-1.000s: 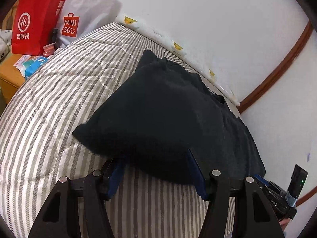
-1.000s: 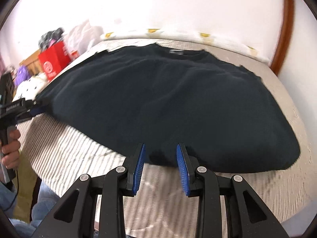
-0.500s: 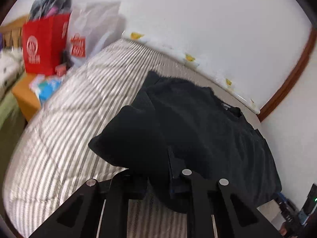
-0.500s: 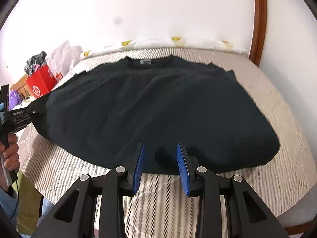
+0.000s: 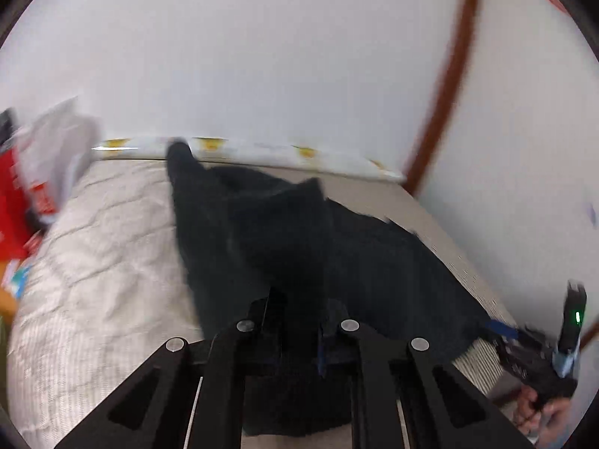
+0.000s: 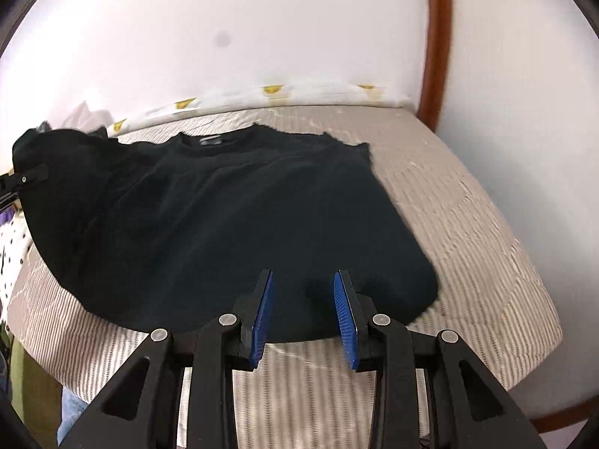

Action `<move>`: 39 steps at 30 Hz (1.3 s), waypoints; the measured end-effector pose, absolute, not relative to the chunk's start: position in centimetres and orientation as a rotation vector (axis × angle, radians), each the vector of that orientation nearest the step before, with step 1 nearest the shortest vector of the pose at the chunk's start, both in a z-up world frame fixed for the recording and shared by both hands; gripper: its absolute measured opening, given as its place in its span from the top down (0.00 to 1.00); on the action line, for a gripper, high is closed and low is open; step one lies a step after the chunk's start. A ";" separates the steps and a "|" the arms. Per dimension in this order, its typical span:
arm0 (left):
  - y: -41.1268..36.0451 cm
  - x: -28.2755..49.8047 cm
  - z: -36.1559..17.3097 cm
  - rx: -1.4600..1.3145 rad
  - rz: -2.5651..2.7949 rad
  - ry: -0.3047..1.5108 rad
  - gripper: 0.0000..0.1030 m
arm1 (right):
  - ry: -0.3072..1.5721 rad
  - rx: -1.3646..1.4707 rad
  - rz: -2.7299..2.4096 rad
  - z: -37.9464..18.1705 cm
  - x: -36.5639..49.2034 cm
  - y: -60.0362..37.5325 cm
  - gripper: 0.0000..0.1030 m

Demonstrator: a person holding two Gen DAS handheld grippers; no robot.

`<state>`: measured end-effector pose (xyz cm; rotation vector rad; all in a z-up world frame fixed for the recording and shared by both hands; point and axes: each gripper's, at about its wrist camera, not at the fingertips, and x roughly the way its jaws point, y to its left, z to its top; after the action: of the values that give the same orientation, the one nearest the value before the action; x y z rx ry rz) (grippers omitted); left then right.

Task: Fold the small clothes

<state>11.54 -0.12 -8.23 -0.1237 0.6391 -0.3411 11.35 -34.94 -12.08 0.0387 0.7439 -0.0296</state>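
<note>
1. Left wrist view: the left gripper (image 5: 299, 321), bottom centre, is clamped on the black T-shirt (image 5: 284, 239), whose side rises off the striped bed (image 5: 112, 247). This looks like the first side fold.

2. Right wrist view: the right gripper (image 6: 304, 314), jaws apart around the T-shirt's near hem (image 6: 299, 321), pads not pressing. Next, carry the lifted side across towards frame right.

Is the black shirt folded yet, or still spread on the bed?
Mostly spread: the shirt lies flat on the bed, collar at the far side. One side is lifted, pinched in the shut left gripper.
</note>
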 end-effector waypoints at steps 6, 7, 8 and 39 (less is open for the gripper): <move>-6.2 12.3 -12.4 -0.049 -0.461 0.757 0.88 | 0.754 0.108 -0.058 -12.1 10.2 -38.4 0.68; -6.8 12.6 -13.3 -0.046 -0.478 0.788 0.87 | 0.754 0.121 -0.059 -12.1 9.9 -38.7 0.68; -7.1 12.8 -13.8 -0.042 -0.484 0.805 0.87 | 0.752 0.139 -0.057 -12.1 9.6 -39.2 0.68; 3.5 8.4 -17.5 -0.025 -0.463 0.847 0.34 | 0.839 0.436 0.327 -16.6 20.9 -25.0 0.36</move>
<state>8.37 3.50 -17.55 -0.0254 0.8474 -0.4634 20.92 -25.01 -16.56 0.4359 0.8388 0.3271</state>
